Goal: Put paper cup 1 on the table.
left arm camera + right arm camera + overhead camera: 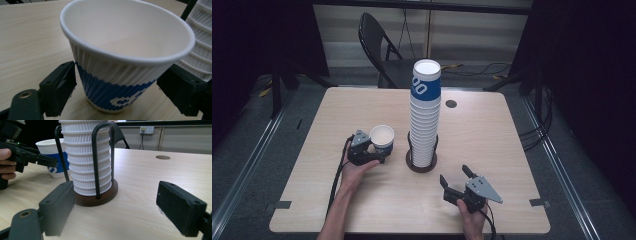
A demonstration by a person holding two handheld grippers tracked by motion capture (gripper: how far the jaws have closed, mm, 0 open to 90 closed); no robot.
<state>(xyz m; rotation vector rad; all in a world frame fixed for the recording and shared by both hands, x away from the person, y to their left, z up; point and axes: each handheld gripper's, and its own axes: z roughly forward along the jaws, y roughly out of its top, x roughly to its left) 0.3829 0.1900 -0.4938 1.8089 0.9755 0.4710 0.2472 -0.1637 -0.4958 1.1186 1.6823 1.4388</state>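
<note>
The single cup (120, 62) is white with fine upright ribs and a blue band printed with white marks low on its wall. The stack of cups (425, 117) is ribbed white, its top cup blue with white lettering, on a dark brown base (98, 198) with black wire rods. The table (492, 150) is pale wood grain; both grippers (367, 152) (457, 182) are black.
</note>
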